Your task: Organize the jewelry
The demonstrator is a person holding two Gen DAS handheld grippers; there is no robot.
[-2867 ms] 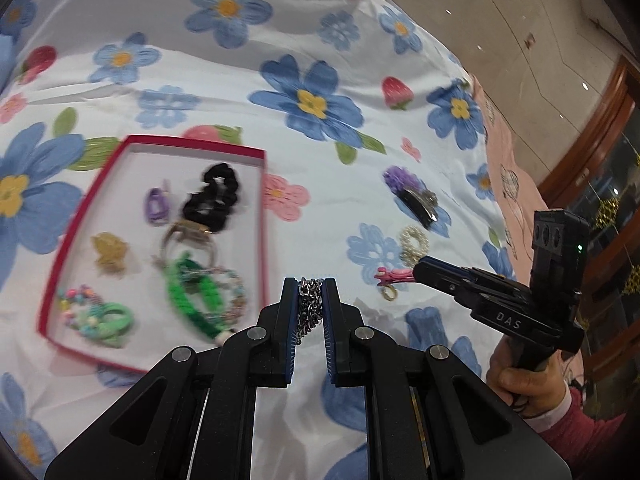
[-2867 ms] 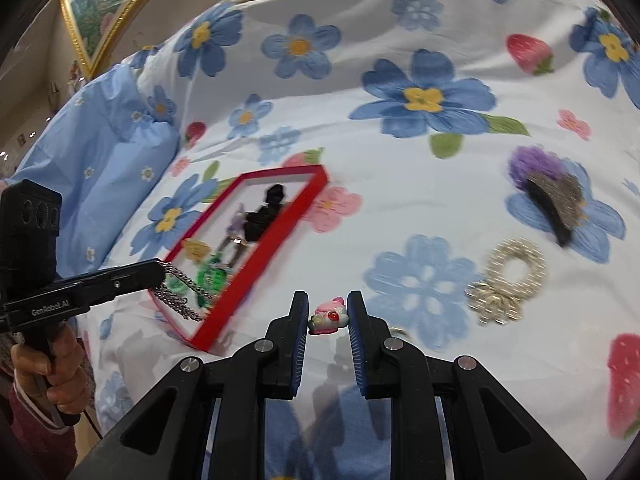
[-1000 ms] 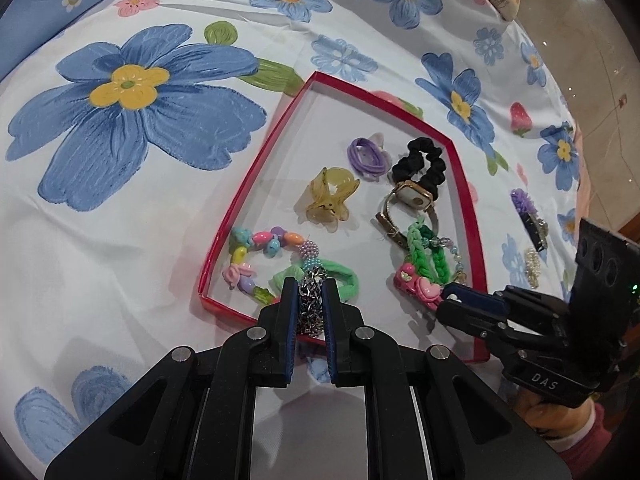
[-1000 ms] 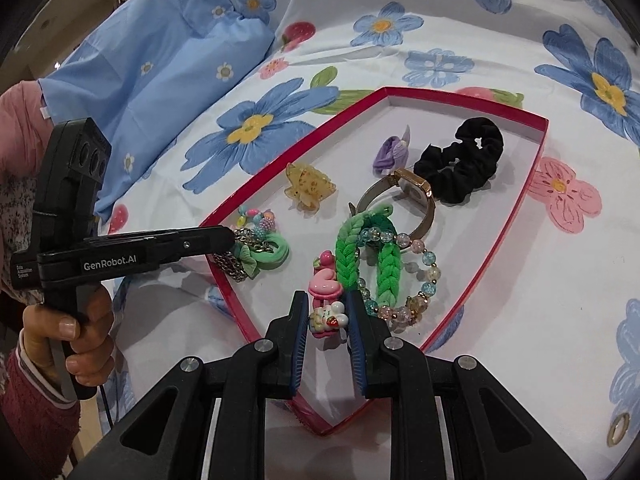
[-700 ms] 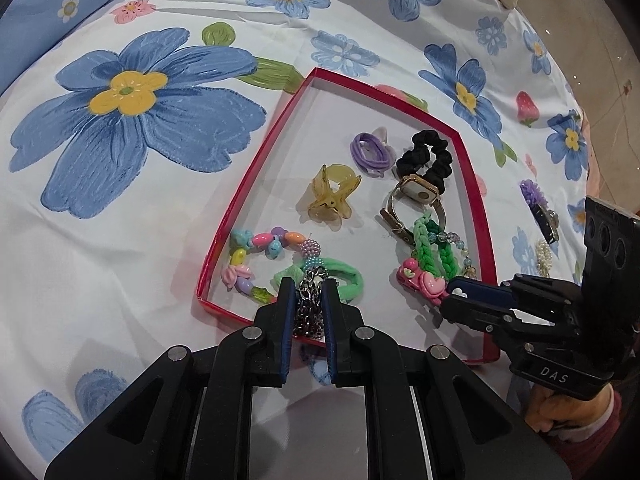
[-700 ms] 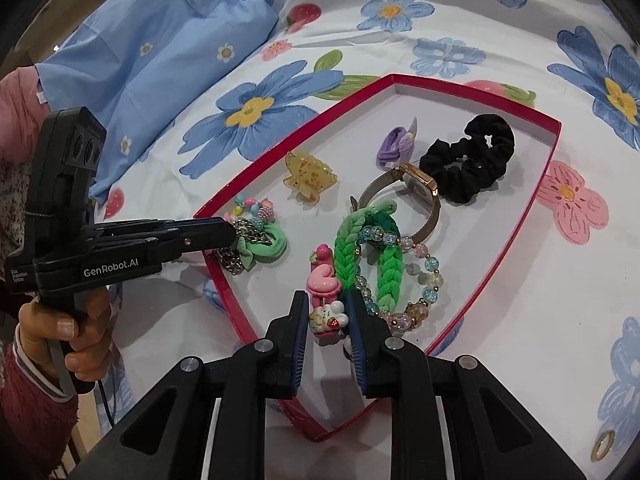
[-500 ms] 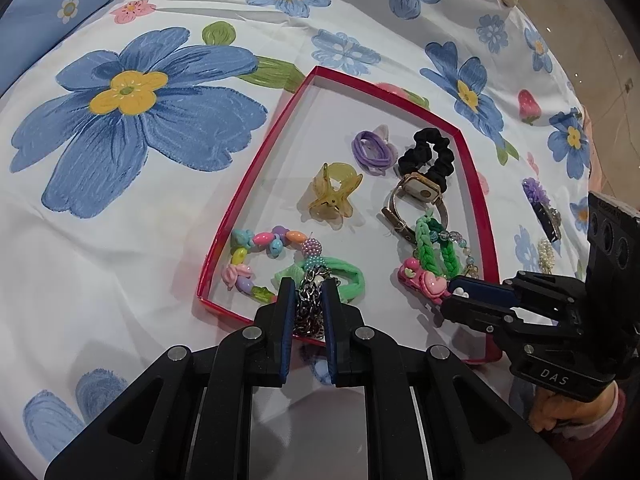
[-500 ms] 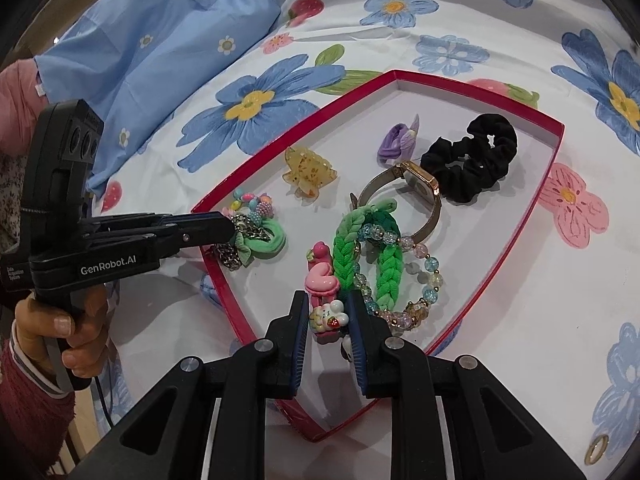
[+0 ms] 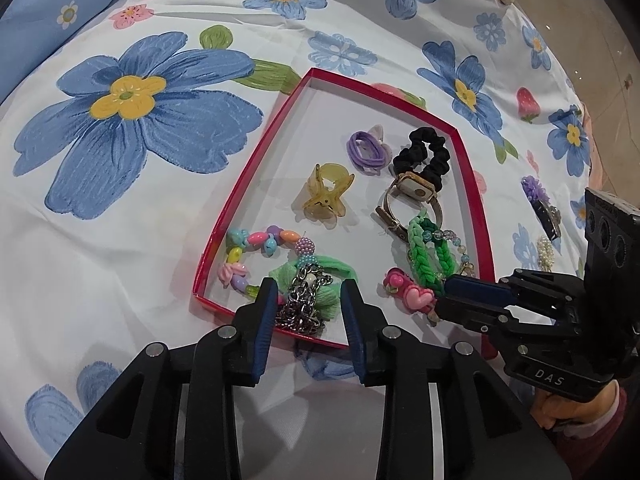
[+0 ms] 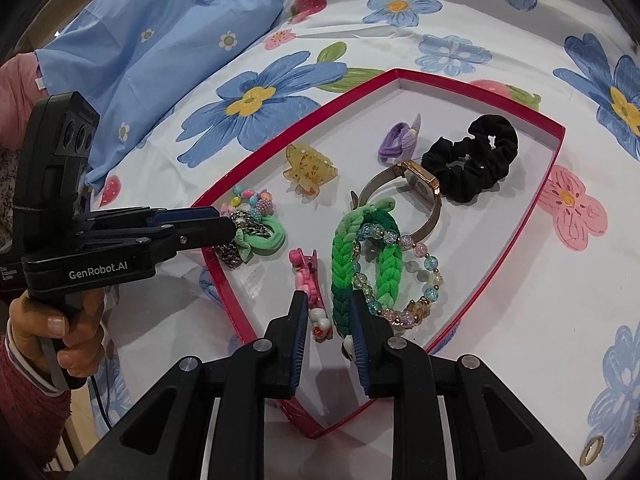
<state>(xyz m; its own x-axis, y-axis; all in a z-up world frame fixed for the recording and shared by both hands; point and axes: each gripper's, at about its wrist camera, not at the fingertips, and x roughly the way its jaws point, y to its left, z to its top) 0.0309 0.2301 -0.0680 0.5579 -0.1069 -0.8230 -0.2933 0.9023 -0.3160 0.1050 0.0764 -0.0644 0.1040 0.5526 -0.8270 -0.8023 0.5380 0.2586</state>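
1. Since a second ago the left gripper [image 9: 308, 304] has let its jaws spread; they are opening now, and the silver chain [image 9: 302, 304] lies loose between them, no pad pressing it, heaped on the green hair tie [image 9: 332, 270] at the near left corner of the red tray [image 9: 256, 172].
2. Its partner, the right gripper [image 10: 328, 316], has barely changed: its jaws are starting to part around the pink charm clip [image 10: 310, 288], which lies on the tray floor. Whether the pads are clear of it, I cannot tell.
3. Both pieces now sit inside the tray, beside the green braided band [image 10: 352, 256] and bead bracelet [image 10: 416, 276].
4. What the coming move turns on, as I judge it: the clip's long axis runs near to far, in line with the right fingers, so a straight pull back toward the near edge should clear it without dragging.
5. Outside the tray, far right on the flowered sheet [image 9: 120, 240], a pearl hair tie [image 9: 545, 250] waits; the right hand is nearer.
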